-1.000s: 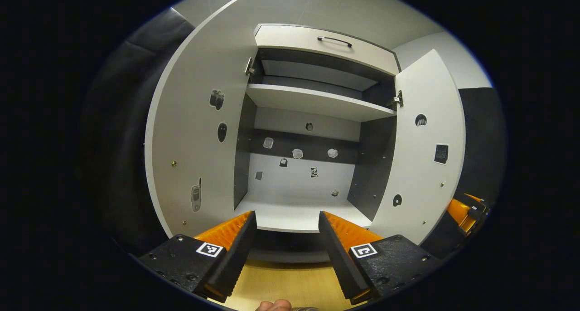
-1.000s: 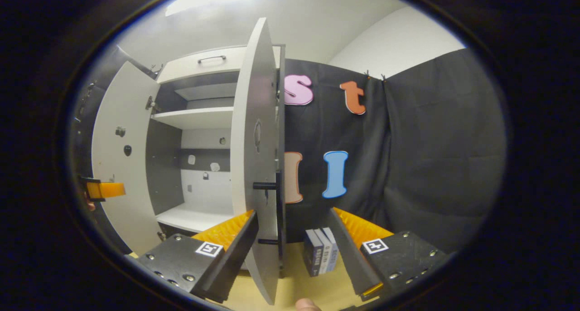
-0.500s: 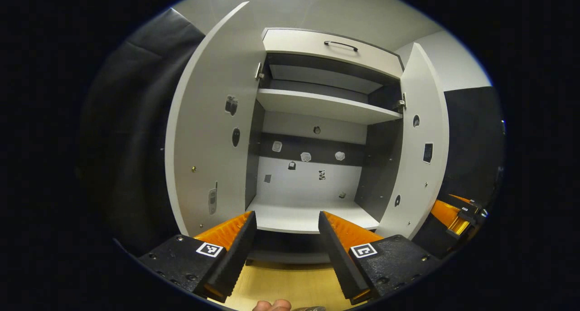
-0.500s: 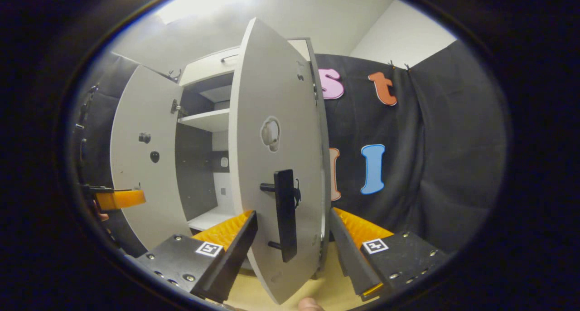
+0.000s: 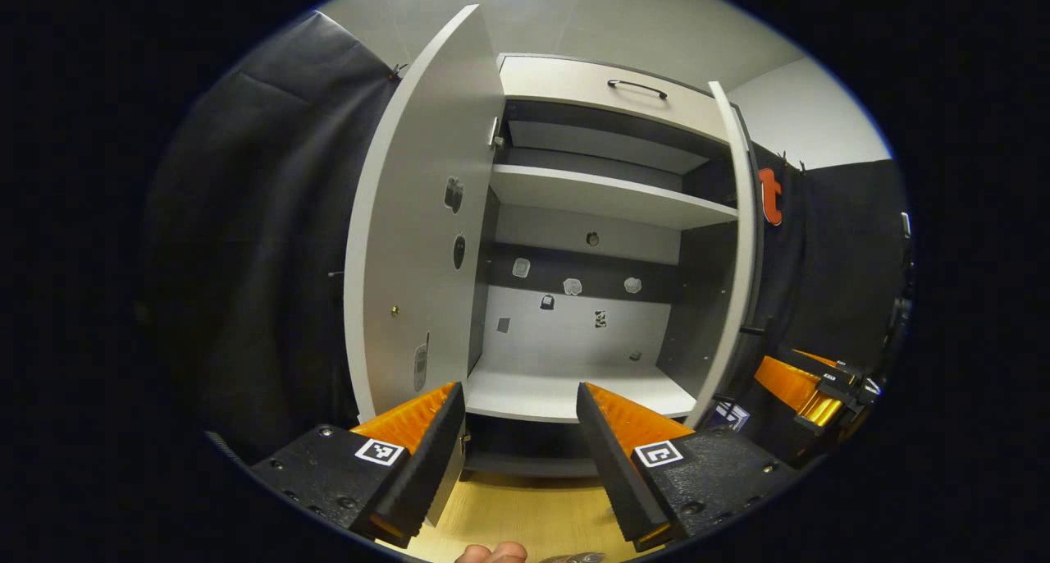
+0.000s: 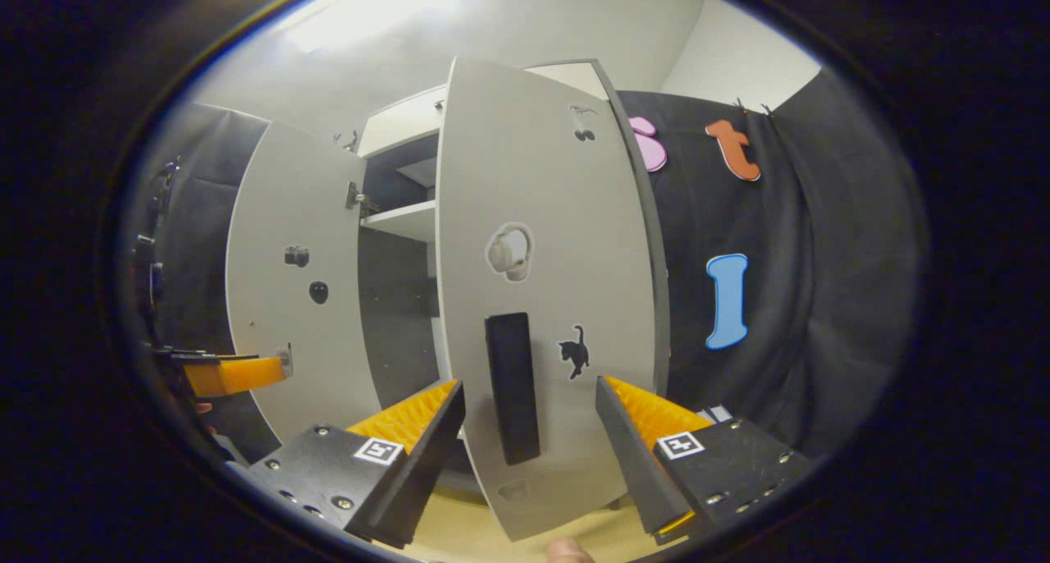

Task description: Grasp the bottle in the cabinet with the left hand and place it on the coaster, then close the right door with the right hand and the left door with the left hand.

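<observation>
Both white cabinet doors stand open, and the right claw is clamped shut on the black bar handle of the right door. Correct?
Not quite. In the right gripper view the right claw is open; the black bar handle sits between its fingers, untouched. Both white cabinet doors, the left door and the right door, do stand open.

no readable text, labels or numbers

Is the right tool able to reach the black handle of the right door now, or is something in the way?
Probably yes. The black handle faces the right tool, standing between its open fingers with nothing in front. The right door is only partly closed.
</observation>
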The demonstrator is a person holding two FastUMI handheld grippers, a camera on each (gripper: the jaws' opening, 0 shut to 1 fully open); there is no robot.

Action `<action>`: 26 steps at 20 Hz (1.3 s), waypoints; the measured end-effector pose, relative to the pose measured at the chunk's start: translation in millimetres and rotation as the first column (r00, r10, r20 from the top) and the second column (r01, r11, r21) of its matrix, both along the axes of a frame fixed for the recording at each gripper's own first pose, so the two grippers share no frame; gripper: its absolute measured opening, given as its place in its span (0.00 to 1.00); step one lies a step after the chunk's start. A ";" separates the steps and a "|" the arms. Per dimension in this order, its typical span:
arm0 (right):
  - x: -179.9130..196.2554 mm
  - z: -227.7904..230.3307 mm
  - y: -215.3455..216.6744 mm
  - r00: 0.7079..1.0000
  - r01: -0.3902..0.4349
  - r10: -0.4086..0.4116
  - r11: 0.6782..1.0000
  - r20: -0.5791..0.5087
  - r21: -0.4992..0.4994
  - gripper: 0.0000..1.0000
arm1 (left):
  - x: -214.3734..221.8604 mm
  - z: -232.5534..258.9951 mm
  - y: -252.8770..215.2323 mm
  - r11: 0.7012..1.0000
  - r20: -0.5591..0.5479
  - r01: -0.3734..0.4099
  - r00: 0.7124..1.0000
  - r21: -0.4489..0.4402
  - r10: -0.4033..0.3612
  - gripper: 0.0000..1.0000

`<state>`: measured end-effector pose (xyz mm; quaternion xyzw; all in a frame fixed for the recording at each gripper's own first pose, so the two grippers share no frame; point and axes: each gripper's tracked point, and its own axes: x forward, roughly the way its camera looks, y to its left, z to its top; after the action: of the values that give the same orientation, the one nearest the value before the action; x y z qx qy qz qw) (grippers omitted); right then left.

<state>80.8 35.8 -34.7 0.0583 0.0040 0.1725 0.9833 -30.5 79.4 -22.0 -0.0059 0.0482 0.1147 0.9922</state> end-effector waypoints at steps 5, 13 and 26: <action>-2.2 2.0 -6.5 0.999 0.038 -0.038 0.999 0.005 -0.006 0.92 | 3.0 4.2 -1.2 1.000 0.036 0.010 0.999 0.000 -0.010 0.87; -6.5 7.2 -16.1 0.996 0.090 -0.090 0.996 0.016 -0.020 0.96 | 28.0 0.4 -6.1 0.998 0.062 0.051 0.997 0.024 -0.052 0.87; -12.6 6.8 -21.3 0.993 0.117 -0.117 0.993 0.013 -0.020 0.96 | 22.1 -44.3 13.1 0.999 -0.204 0.008 0.979 -0.039 -0.016 0.87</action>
<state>68.2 14.5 -28.0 0.0470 -0.0035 0.1148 0.9923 -8.4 92.4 -66.3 -0.0125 0.1520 0.1078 0.9824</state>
